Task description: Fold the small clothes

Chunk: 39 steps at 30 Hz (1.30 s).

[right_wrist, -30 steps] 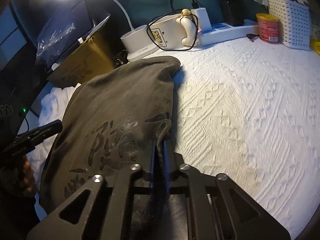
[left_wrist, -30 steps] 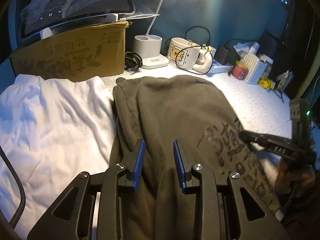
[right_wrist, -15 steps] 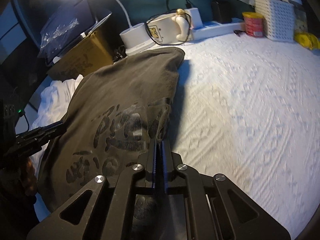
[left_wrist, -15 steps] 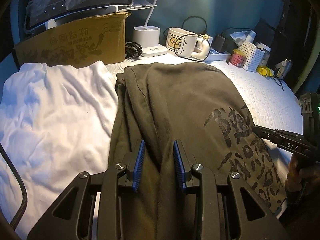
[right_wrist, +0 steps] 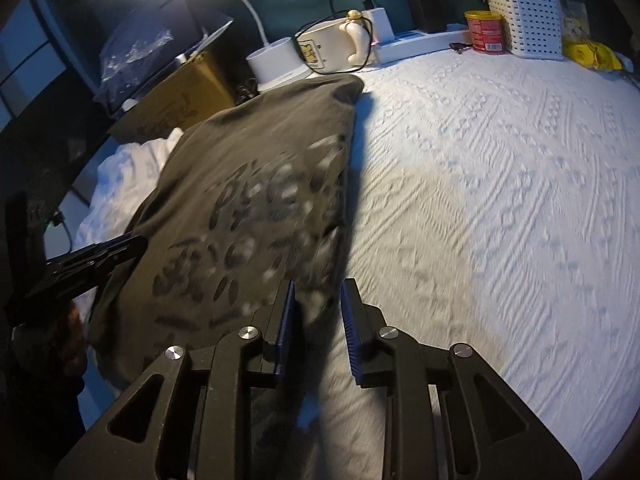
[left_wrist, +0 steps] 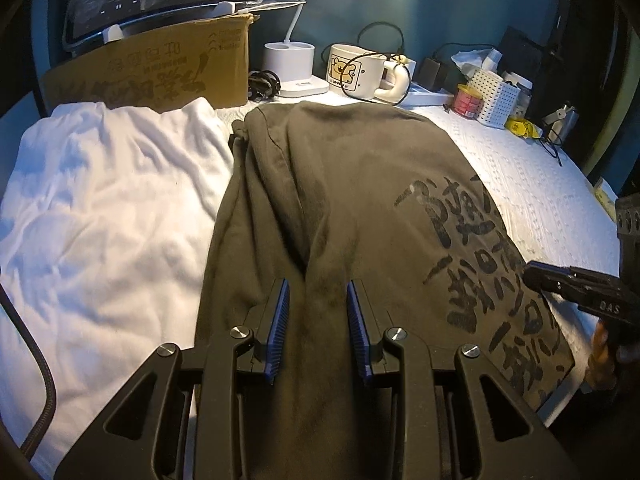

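An olive-brown garment (left_wrist: pixel 344 200) with black printed characters lies folded lengthwise on the white textured cover (left_wrist: pixel 532 196). My left gripper (left_wrist: pixel 316 312) is open, its blue pads either side of a ridge of the garment near its near end. My right gripper (right_wrist: pixel 318 304) is open at the garment's right edge (right_wrist: pixel 256 208), with the cloth lying loose between and left of the jaws. Each gripper shows in the other's view: the right one (left_wrist: pixel 580 292) at the garment's right edge, the left one (right_wrist: pixel 80 268) at its left edge.
A white garment (left_wrist: pixel 104 216) lies left of the olive one. Along the back stand a cardboard box (left_wrist: pixel 160 76) with a tablet on it, a lamp base (left_wrist: pixel 292 64), a mug (left_wrist: pixel 356 72), a red tin (left_wrist: pixel 468 100) and a white basket (left_wrist: pixel 496 96). The white cover (right_wrist: pixel 500 184) stretches right.
My right gripper was shut on the garment's right edge and has opened, letting the cloth drop flat. The left gripper stayed open and drew back a little toward the near end.
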Tool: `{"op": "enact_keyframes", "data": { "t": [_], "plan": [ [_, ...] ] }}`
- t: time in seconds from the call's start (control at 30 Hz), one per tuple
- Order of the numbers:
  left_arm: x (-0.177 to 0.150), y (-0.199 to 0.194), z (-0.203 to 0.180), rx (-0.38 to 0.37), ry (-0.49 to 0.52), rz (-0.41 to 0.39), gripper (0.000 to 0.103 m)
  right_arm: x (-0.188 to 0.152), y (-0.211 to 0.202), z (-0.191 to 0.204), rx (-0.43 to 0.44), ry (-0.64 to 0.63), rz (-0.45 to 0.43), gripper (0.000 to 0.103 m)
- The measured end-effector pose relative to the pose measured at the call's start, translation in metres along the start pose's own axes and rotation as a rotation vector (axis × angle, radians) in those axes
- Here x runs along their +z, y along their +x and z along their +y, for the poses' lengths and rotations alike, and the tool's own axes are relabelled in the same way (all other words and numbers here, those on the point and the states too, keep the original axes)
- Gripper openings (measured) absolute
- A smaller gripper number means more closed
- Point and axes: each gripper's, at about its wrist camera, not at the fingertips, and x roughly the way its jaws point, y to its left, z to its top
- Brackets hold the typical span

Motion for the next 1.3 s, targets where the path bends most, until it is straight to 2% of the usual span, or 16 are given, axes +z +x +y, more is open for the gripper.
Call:
{"op": "enact_keyframes", "data": {
  "t": [0.13, 0.33, 0.57, 0.77, 0.8, 0.83, 0.9, 1.13, 1.27, 1.3],
  "plan": [
    [-0.006, -0.003, -0.005, 0.009, 0.007, -0.008, 0.029, -0.013, -0.005, 0.010, 0.000, -0.048, -0.020, 0.025],
    [-0.020, -0.005, -0.007, 0.036, -0.001, -0.012, 0.030, -0.026, -0.011, 0.019, 0.001, -0.064, -0.039, 0.017],
    [-0.025, -0.016, -0.009, 0.072, 0.004, -0.012, 0.032, -0.036, -0.017, 0.028, 0.011, -0.090, -0.037, 0.016],
    [-0.027, -0.036, -0.026, 0.045, 0.055, -0.037, 0.033, -0.043, -0.022, 0.027, 0.013, -0.078, -0.001, 0.017],
    [-0.028, -0.038, -0.030, 0.036, 0.058, -0.035, 0.039, -0.044, -0.024, 0.027, 0.014, -0.081, 0.006, 0.017],
    [-0.030, -0.039, -0.035, 0.029, 0.061, -0.035, 0.052, -0.046, -0.026, 0.027, 0.014, -0.083, 0.010, 0.020],
    [-0.033, -0.042, -0.043, 0.019, 0.073, -0.038, 0.062, -0.049, -0.031, 0.027, 0.018, -0.091, 0.015, 0.025],
    [-0.031, -0.048, -0.078, -0.028, 0.130, -0.041, 0.062, -0.057, -0.054, 0.013, -0.025, -0.081, -0.012, 0.025],
    [-0.025, -0.047, -0.096, -0.069, 0.130, -0.048, 0.063, -0.058, -0.067, -0.003, -0.054, -0.056, -0.029, 0.025],
    [-0.024, -0.046, -0.099, -0.082, 0.124, -0.046, 0.068, -0.058, -0.070, -0.008, -0.065, -0.048, -0.033, 0.025]
  ]
}}
